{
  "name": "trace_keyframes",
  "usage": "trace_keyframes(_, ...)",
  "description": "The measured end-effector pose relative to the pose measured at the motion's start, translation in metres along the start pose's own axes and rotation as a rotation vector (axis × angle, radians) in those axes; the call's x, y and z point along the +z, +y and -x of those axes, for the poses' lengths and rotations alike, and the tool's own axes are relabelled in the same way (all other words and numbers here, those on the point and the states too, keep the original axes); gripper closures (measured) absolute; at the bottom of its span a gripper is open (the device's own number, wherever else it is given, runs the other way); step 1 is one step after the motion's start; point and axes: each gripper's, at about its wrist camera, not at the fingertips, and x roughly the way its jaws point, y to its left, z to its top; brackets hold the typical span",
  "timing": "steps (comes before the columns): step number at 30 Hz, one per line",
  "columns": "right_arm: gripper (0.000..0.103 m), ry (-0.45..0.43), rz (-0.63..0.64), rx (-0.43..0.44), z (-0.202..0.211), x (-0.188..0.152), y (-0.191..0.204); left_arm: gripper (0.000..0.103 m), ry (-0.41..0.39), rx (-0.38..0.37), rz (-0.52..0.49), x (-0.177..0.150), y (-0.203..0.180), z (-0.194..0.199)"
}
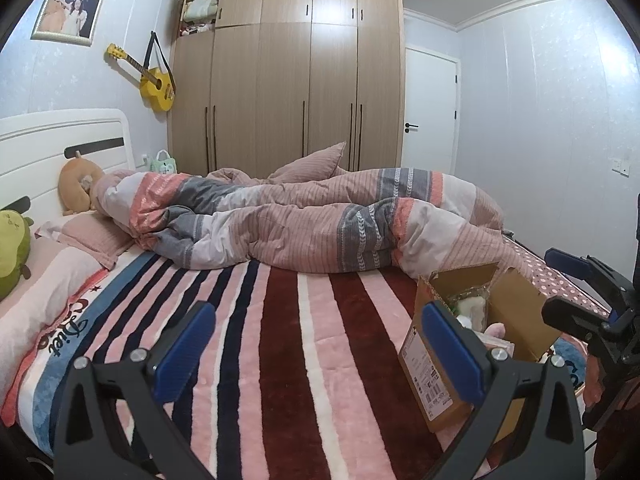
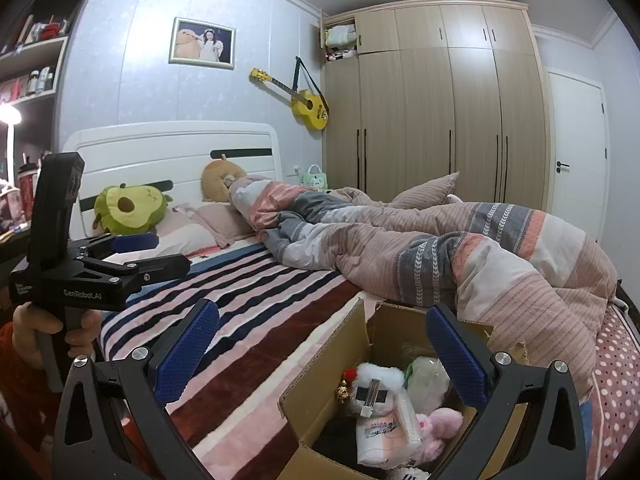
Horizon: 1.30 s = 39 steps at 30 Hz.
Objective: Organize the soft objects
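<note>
Both the left hand-held gripper point(image 1: 318, 346) and right hand-held gripper point(image 2: 322, 354) are spread, empty; right one partly hides the cardboard box point(image 2: 320, 392) of plush toys point(image 2: 378, 386) below it

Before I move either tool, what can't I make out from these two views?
- Cardboard box bottom: right wrist view, toys pile over it; frame edge cuts its near wall.
- Box contents: left wrist view, the left tool's right finger and a flap cover most.
- Box label: too small to read.
- Bed under the crumpled duvet: hidden.
</note>
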Motion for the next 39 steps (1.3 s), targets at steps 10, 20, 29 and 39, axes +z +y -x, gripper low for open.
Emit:
trace_keyframes(10, 0.000, 0.004, -0.005, -0.001, 0.001, -0.002, 0.001, 0.001, 0.006, -0.009, 0.002, 0.000, 0.000, -0.002)
trace_keyframes(20, 0.000, 0.009, -0.019, -0.007, 0.001, -0.007, 0.003, 0.001, -0.006, -0.018, -0.013, -0.001, -0.002, 0.000)
trace_keyframes(29, 0.000, 0.002, -0.032, -0.033, 0.008, -0.009, 0.016, 0.001, -0.015, -0.015, 0.000, -0.006, 0.003, 0.007)
trace_keyframes(39, 0.000, 0.017, -0.024, -0.044, 0.007, -0.004, 0.027, 0.001, -0.001, -0.006, 0.018, -0.013, 0.008, 0.004)
